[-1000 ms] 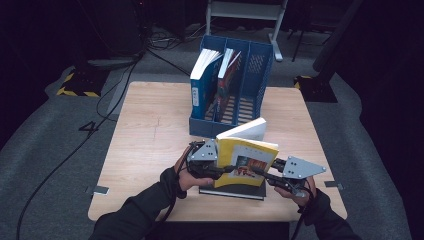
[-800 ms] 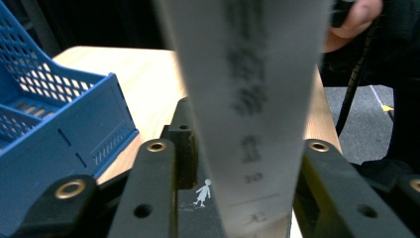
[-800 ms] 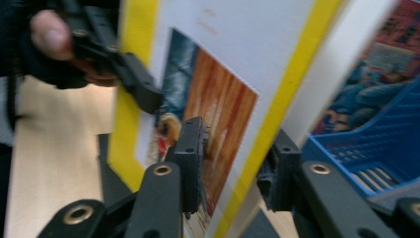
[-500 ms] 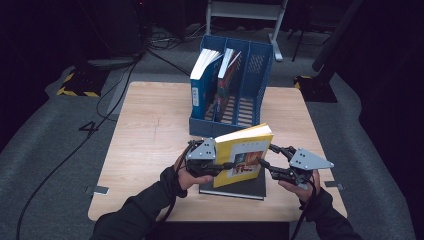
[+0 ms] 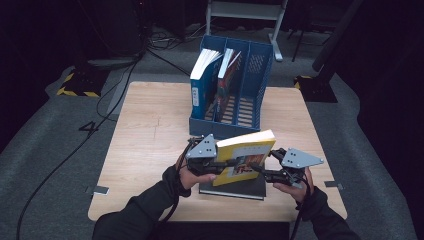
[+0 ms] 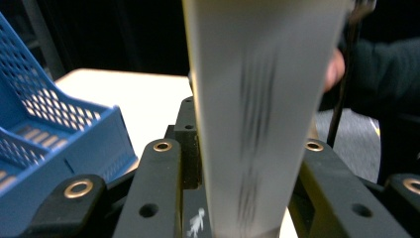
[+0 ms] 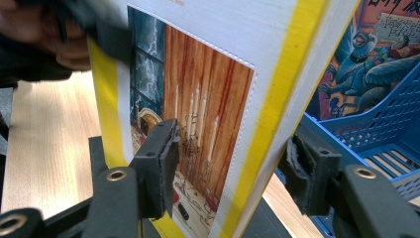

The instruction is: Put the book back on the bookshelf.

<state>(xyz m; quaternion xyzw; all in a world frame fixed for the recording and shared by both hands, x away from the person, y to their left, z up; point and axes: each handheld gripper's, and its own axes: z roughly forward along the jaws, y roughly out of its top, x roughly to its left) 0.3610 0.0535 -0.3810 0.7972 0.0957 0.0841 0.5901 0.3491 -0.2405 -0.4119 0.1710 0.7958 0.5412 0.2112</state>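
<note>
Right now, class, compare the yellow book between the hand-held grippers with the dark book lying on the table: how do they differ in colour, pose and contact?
The yellow book has a bright yellow cover with a picture; the dark book beneath it looks plain black. The yellow book is tilted up on edge, while the dark book lies flat on the table. The left hand-held gripper and right hand-held gripper flank the yellow book; the dark book is ungripped. Both sit at the table's near edge.

book: pale page edge upright, clamped between black jaws | blue file rack: left, on table; sleeve: right
</note>
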